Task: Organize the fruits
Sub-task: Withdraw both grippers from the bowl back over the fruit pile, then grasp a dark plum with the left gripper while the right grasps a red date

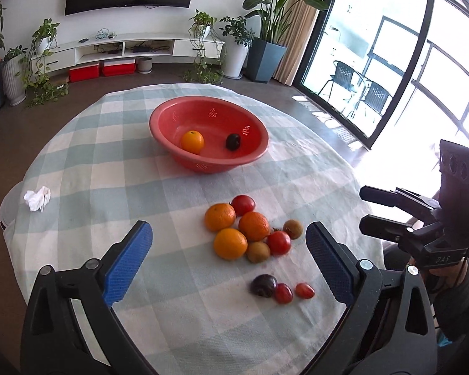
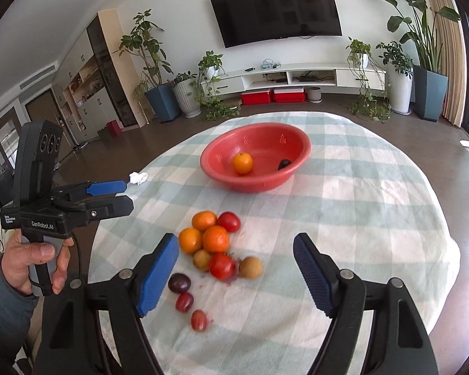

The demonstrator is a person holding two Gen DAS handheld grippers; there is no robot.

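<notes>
A red bowl (image 1: 172,118) (image 2: 215,153) sits at the far side of the checked tablecloth and holds an orange (image 1: 192,141) (image 2: 242,162) and a dark plum (image 1: 233,141) (image 2: 283,164). Nearer lies a pile of fruit: three oranges (image 1: 230,243) (image 2: 215,239), red tomatoes (image 1: 279,242) (image 2: 222,266), brown kiwis (image 1: 258,252) (image 2: 250,267), a dark plum (image 1: 263,285) (image 2: 179,282) and small red fruits (image 1: 304,290) (image 2: 199,320). My left gripper (image 1: 229,261) (image 2: 126,193) is open and empty, above the pile. My right gripper (image 2: 236,270) (image 1: 364,207) is open and empty, just short of the pile.
A crumpled white tissue (image 1: 37,197) (image 2: 138,177) lies near the table's left edge. The round table's edge (image 1: 12,193) drops to the floor on all sides. Plants, a TV cabinet and a glass door stand beyond.
</notes>
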